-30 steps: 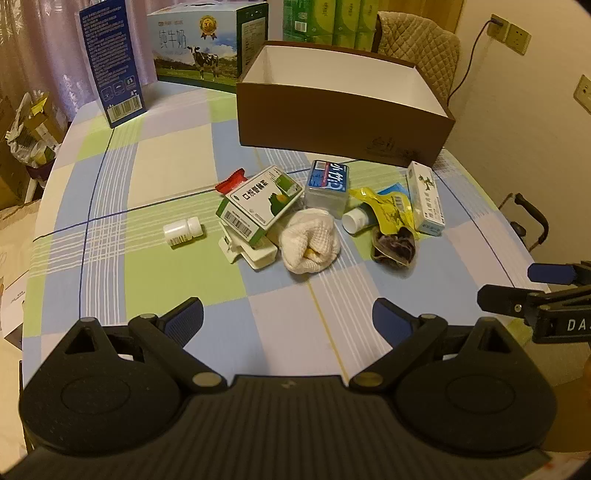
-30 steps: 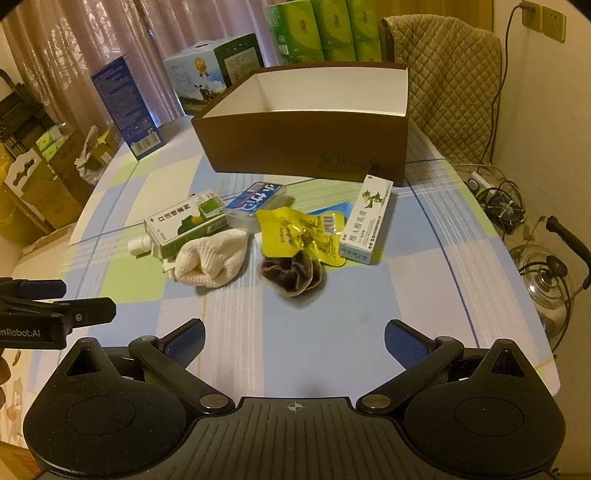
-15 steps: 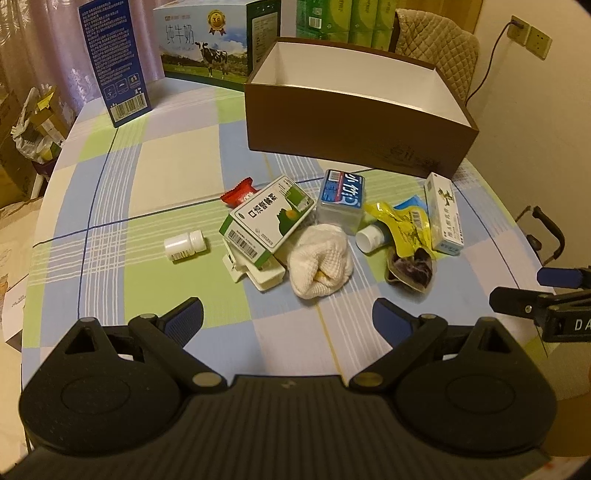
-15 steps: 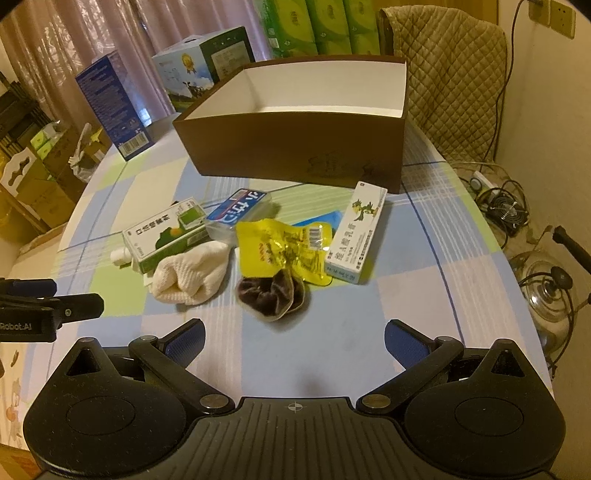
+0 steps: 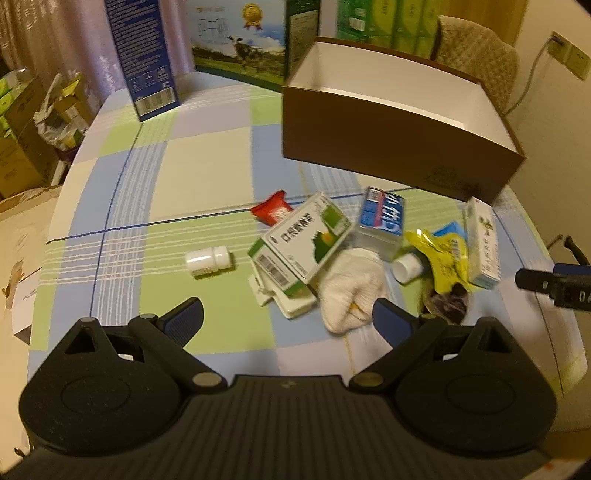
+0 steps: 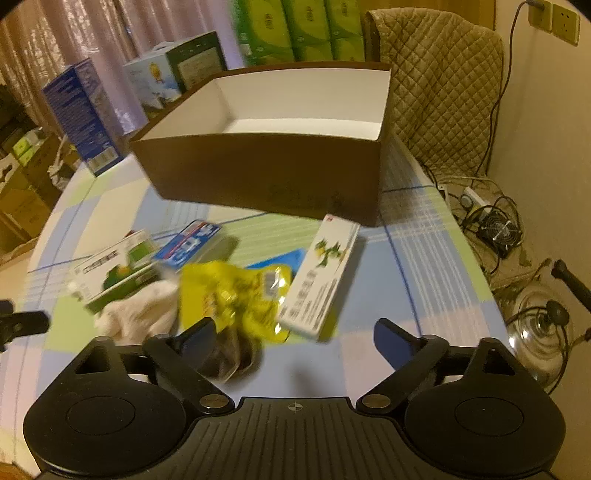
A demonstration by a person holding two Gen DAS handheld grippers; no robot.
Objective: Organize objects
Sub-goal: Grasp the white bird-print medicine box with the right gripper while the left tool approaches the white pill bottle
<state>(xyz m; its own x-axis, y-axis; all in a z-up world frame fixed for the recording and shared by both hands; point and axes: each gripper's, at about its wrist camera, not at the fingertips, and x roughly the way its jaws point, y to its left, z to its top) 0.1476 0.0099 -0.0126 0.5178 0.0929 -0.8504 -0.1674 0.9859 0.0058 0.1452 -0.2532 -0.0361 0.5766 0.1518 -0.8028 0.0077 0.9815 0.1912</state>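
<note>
A pile of small items lies on the checked tablecloth in front of an empty brown box (image 5: 399,136) (image 6: 266,173). It holds a green-and-white medicine carton (image 5: 301,240), a white cloth bundle (image 5: 351,291), a blue tissue pack (image 5: 382,221), a yellow pouch (image 6: 236,295), a long white carton (image 6: 319,284), a red sachet (image 5: 273,210) and a white bottle (image 5: 207,260). My left gripper (image 5: 288,319) stands open just short of the green carton and cloth. My right gripper (image 6: 293,338) stands open over the yellow pouch and long white carton.
A tall blue carton (image 5: 140,55), a milk box (image 5: 240,37) and green tissue packs (image 6: 295,26) stand behind the brown box. A quilted chair (image 6: 439,81) is at the back right. Cables, a fan and a glass kettle (image 6: 539,332) lie beyond the table's right edge.
Both grippers have moved forward and down toward the pile, so the items and the brown box look larger. Both stay open. Nothing on the table has shifted.
</note>
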